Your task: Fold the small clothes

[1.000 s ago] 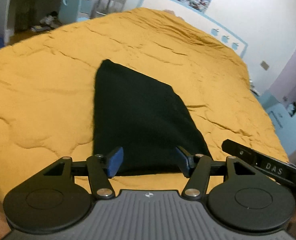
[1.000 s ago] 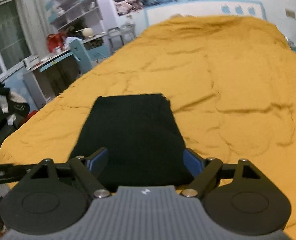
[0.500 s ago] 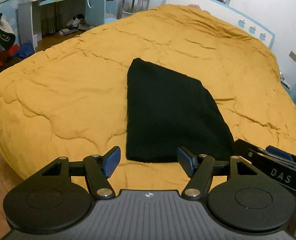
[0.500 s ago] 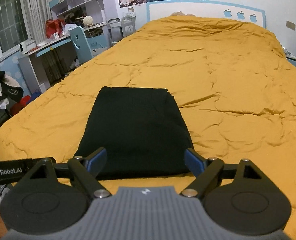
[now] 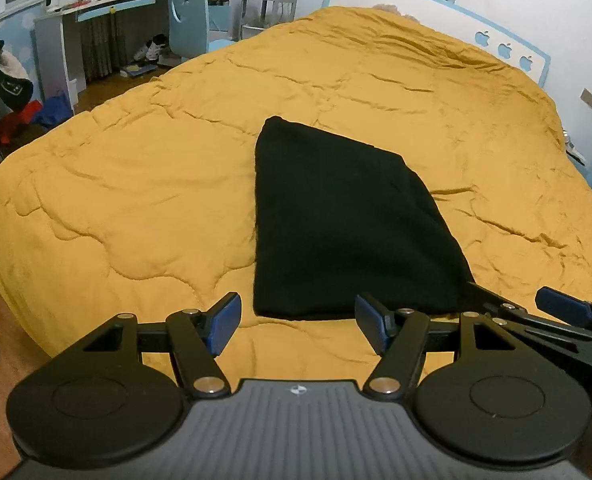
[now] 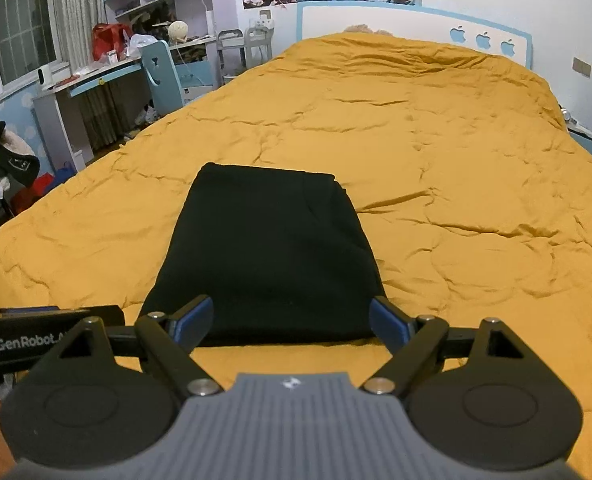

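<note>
Straight ahead of both spread, empty grippers, left [image 5: 298,328] and right [image 6: 290,324], lies the garment [image 6: 268,256]; long axis away; right sits squarer.

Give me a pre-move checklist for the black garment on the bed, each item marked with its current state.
1. Folded black knit garment lies flat on the mustard-yellow quilted bedspread: ok.
2. Left gripper open and empty: ok.
3. Right gripper open and empty: ok.
4. Both grippers clear of the cloth, at its near edge: ok.
5. Edges of the fold line up: cannot tell, the black fabric hides the layers.
6. No other item on the bedspread near the garment: ok.
</note>
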Demonstrator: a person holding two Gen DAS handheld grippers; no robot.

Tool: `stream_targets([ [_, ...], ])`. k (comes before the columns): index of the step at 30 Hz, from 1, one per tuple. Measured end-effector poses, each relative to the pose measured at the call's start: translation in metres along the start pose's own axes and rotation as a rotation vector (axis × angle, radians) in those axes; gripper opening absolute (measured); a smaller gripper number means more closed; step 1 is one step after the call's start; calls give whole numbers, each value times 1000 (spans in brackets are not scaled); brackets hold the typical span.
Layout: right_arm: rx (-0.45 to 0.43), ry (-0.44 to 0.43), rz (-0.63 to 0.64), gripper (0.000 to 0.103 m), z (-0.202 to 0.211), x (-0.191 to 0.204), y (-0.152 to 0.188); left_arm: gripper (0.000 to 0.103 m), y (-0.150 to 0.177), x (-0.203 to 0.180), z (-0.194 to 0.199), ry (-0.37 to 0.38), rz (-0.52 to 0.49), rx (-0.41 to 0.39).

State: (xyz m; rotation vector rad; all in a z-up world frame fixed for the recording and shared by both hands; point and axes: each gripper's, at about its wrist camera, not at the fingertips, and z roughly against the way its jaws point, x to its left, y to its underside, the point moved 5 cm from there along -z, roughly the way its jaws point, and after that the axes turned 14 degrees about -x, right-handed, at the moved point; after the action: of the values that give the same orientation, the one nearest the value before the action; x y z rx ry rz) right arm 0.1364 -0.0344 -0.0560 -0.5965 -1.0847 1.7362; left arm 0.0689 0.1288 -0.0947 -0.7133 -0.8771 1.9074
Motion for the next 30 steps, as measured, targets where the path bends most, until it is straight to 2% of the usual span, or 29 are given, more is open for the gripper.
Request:
stream_targets([
  [13,9,16,18,81,5,2,3,76,-3,0,4,-21,-48,-15],
  [30,6,33,20,81,7,5,3,76,3,0,2,-18,-67,10],
])
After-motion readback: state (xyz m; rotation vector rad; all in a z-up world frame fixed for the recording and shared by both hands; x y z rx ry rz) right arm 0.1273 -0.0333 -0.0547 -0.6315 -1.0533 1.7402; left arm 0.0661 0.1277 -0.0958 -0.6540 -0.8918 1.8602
